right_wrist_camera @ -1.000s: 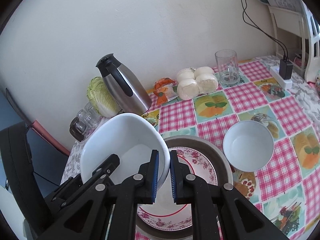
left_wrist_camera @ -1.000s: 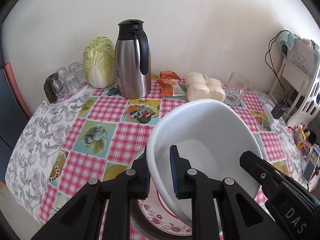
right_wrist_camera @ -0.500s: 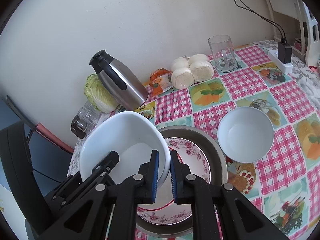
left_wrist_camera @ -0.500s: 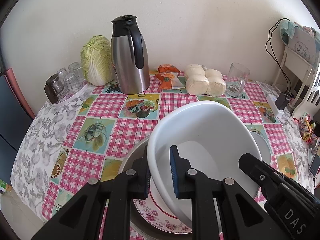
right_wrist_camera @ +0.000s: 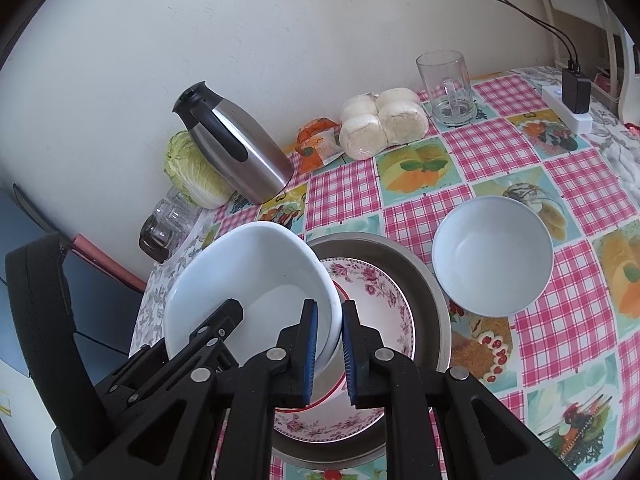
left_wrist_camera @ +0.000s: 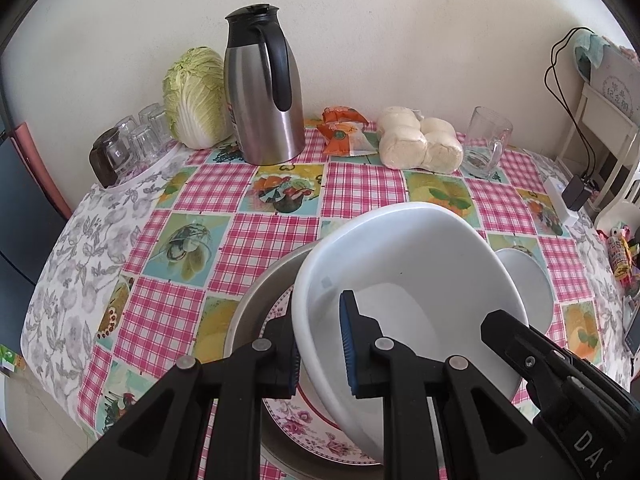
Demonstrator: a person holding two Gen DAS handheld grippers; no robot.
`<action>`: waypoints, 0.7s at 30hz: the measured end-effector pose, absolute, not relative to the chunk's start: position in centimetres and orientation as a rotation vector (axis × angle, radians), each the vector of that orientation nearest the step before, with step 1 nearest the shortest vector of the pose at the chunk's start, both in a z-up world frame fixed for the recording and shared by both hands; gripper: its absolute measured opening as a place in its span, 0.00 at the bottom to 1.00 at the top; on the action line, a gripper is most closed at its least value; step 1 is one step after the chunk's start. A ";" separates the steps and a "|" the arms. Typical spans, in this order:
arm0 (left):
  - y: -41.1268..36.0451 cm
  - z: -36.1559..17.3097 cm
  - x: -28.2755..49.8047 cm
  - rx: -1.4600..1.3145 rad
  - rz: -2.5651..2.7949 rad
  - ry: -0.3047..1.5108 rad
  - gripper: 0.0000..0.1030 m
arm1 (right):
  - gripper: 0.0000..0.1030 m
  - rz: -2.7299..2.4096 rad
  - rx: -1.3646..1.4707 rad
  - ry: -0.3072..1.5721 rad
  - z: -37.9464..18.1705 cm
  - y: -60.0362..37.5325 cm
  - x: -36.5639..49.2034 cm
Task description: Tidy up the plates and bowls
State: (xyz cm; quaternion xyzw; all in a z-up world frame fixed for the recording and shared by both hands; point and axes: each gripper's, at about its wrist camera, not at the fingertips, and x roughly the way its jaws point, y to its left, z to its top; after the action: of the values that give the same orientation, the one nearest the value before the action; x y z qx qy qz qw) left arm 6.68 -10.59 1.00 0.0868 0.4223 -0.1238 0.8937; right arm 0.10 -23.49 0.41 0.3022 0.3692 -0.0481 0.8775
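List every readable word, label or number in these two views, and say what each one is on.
"DAS", cut off by the frame edge: white letters on the black right gripper body, seen from the left wrist view.
Round print on the pale board at far right: too blurred to read.
Orange snack packet: print too small to read.

Lower now than 1 second ago: large white bowl (right_wrist_camera: 256,280), pinched at opposite rims by left claw (left_wrist_camera: 320,344) and right claw (right_wrist_camera: 330,350), sinking tilted toward the floral plate (right_wrist_camera: 372,296) in the metal basin (right_wrist_camera: 432,292).
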 end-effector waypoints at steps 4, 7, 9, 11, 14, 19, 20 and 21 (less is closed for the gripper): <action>-10.4 0.5 6.7 0.183 -0.247 0.892 0.18 | 0.15 -0.090 0.630 0.791 0.1 -23.4 0.2; -10.2 0.2 6.9 0.170 -0.244 0.908 0.18 | 0.15 -0.085 0.628 0.804 -0.1 -23.3 0.4; -10.2 0.0 6.9 0.168 -0.245 0.917 0.18 | 0.15 -0.084 0.624 0.812 -0.2 -23.2 0.5; -10.2 -0.3 7.0 0.168 -0.248 0.930 0.18 | 0.15 -0.086 0.627 0.821 -0.4 -23.2 0.5; -10.3 -0.6 7.1 0.169 -0.250 0.944 0.18 | 0.15 -0.092 0.626 0.832 -0.7 -23.3 0.7; -10.1 -0.9 7.3 0.156 -0.251 0.957 0.18 | 0.15 -0.086 0.619 0.849 -1.2 -23.3 0.9; -10.1 -0.9 7.3 0.159 -0.252 0.958 0.18 | 0.15 -0.085 0.621 0.852 -1.3 -23.2 0.9; -10.1 -0.9 7.3 0.160 -0.254 0.959 0.18 | 0.15 -0.085 0.621 0.854 -1.3 -23.2 0.9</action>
State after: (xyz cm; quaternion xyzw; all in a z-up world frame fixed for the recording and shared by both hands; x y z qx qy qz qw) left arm 7.28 -10.09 -0.93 0.0768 0.4594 -0.1217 0.8765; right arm 0.92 -23.24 -1.35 0.2963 0.4073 -0.0404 0.8630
